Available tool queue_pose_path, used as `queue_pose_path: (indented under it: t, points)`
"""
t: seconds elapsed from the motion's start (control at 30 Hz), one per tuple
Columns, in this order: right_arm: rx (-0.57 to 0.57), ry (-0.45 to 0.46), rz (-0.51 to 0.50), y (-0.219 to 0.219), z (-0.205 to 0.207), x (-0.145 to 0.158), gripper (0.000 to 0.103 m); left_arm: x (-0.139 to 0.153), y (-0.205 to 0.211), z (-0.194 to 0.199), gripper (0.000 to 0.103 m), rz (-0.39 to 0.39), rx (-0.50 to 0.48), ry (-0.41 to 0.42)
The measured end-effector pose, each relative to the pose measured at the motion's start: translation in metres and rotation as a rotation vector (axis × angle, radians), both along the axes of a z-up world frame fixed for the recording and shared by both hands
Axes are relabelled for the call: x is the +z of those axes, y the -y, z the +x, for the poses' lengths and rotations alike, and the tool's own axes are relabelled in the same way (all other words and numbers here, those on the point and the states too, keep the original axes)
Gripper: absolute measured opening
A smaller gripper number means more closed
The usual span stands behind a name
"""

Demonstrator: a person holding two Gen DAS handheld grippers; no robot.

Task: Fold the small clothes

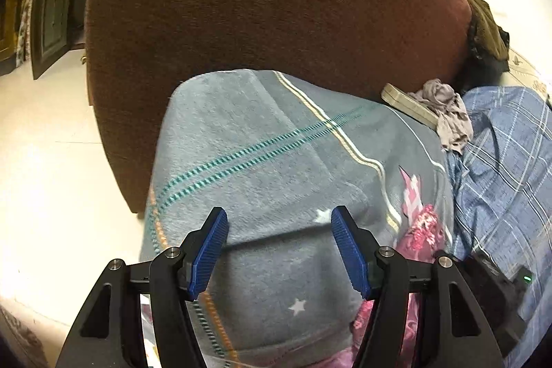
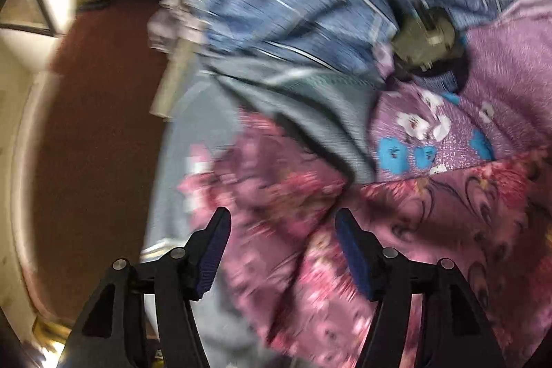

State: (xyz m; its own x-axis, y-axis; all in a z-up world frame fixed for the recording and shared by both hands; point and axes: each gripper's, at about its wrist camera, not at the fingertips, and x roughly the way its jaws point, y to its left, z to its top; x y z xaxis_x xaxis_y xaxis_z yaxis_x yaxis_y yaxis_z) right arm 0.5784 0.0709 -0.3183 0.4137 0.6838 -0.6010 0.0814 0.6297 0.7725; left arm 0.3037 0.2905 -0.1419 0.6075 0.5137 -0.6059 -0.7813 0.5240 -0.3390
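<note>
A grey-blue cloth (image 1: pixel 262 161) with teal stitched stripes and white stars lies spread in front of me in the left wrist view. My left gripper (image 1: pixel 279 247) hovers over it, open, with nothing between its blue pads. A pink floral cloth (image 1: pixel 424 230) lies crumpled at its right edge. In the blurred right wrist view that pink floral cloth (image 2: pixel 276 195) fills the foreground, and my right gripper (image 2: pixel 283 250) stands open just above it, holding nothing. Beside it lies a purple cloth (image 2: pixel 431 133) with blue and white flowers. A small crumpled grey garment (image 1: pixel 445 112) sits further back.
A large brown padded board (image 1: pixel 258 6) rises behind the cloths. A blue checked sheet (image 1: pixel 500 161) covers the surface to the right. A flat beige object (image 1: pixel 407 102), a dark olive garment (image 1: pixel 486 30) and a black device with a green light (image 1: pixel 517 281) lie nearby. Pale floor is left.
</note>
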Motion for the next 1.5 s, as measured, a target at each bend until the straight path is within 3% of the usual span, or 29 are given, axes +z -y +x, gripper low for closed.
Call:
queue_pose_path:
  t: [0.1, 0.13, 0.17, 0.2, 0.23, 0.37, 0.5, 0.7, 0.83, 0.9, 1.07, 1.27, 1.4, 1.43, 1.5]
  points:
    - [-0.061, -0.046, 0.068, 0.001, 0.006, -0.012, 0.064, 0.002, 0.004, 0.003, 0.062, 0.011, -0.014, 0.004]
    - [-0.072, -0.025, 0.079, 0.001, 0.006, -0.009, 0.053, 0.002, 0.006, 0.002, 0.062, 0.015, -0.017, 0.004]
    - [-0.070, -0.008, 0.078, 0.000, 0.007, -0.006, 0.028, 0.003, 0.005, 0.002, 0.062, 0.021, -0.017, 0.002]
    - [-0.052, 0.017, 0.060, -0.002, 0.005, 0.001, 0.011, 0.003, 0.006, 0.002, 0.063, 0.025, -0.015, 0.000]
    - [-0.031, 0.052, 0.026, -0.002, 0.001, 0.013, 0.004, 0.003, 0.006, 0.001, 0.063, 0.029, -0.011, -0.001]
    - [-0.010, 0.201, -0.031, 0.022, -0.026, 0.060, 0.004, 0.001, 0.006, 0.002, 0.062, 0.023, -0.006, 0.004]
    - [-0.090, 0.321, -0.088, 0.089, -0.064, 0.111, 0.004, 0.001, 0.027, 0.000, 0.062, 0.049, -0.047, 0.007]
    - [-0.308, 0.433, -0.212, 0.245, -0.143, 0.172, 0.004, -0.001, 0.067, 0.018, 0.062, 0.083, -0.180, -0.035]
    - [-0.471, 0.461, -0.327, 0.340, -0.208, 0.189, 0.004, -0.005, 0.110, 0.034, 0.062, 0.109, -0.323, -0.061]
    - [-0.535, 0.422, -0.353, 0.376, -0.235, 0.180, 0.004, -0.009, 0.138, 0.044, 0.062, 0.134, -0.422, -0.086]
    - [-0.645, 0.253, -0.400, 0.436, -0.282, 0.116, 0.004, -0.023, 0.199, 0.064, 0.063, 0.173, -0.659, -0.151]
    - [-0.697, 0.205, -0.329, 0.461, -0.307, 0.060, 0.005, -0.050, 0.246, 0.082, 0.063, 0.091, -0.917, -0.209]
    - [-0.683, 0.101, -0.341, 0.466, -0.316, 0.037, 0.016, -0.070, 0.267, 0.095, 0.063, 0.135, -0.970, -0.322]
    - [-0.686, 0.066, -0.329, 0.471, -0.317, 0.034, 0.023, -0.075, 0.269, 0.098, 0.063, 0.164, -0.963, -0.361]
    - [-0.703, 0.078, -0.320, 0.475, -0.321, 0.041, 0.029, -0.081, 0.273, 0.101, 0.063, 0.187, -0.959, -0.402]
